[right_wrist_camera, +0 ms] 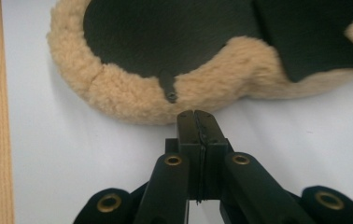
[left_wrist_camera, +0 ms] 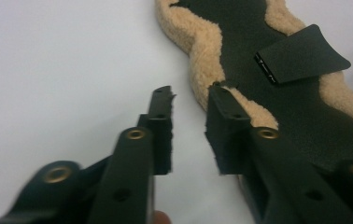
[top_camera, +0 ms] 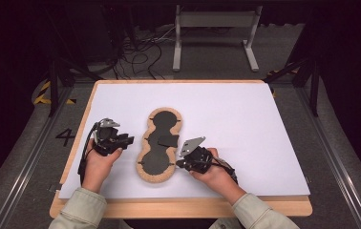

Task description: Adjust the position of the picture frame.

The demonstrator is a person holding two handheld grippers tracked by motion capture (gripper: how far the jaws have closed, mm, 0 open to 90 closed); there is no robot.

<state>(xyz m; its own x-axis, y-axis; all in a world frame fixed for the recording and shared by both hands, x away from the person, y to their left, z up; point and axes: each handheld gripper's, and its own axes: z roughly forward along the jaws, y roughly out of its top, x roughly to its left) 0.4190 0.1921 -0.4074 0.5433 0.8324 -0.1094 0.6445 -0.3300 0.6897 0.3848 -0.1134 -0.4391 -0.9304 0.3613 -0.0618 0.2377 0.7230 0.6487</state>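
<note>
The fleece-edged black pad (top_camera: 158, 145) lay flat mid-bench, looking light, limp and floppy, its woolly rim the best hold. The left tongs (left_wrist_camera: 189, 100) stood spread at its left edge, gripping nothing. The right tongs (right_wrist_camera: 198, 116) were pressed together, empty, by its near-right rim.

Left tongs (top_camera: 127, 141) stand parted with nothing between; right tongs (top_camera: 178, 164) are closed.

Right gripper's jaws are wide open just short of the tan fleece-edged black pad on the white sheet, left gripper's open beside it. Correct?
Not quite. The right gripper has its jaws shut, pressed together with nothing between them, as the right gripper view shows. The rest holds: it sits just short of the tan fleece-edged black pad on the white sheet, and the left gripper is open beside the pad.
</note>
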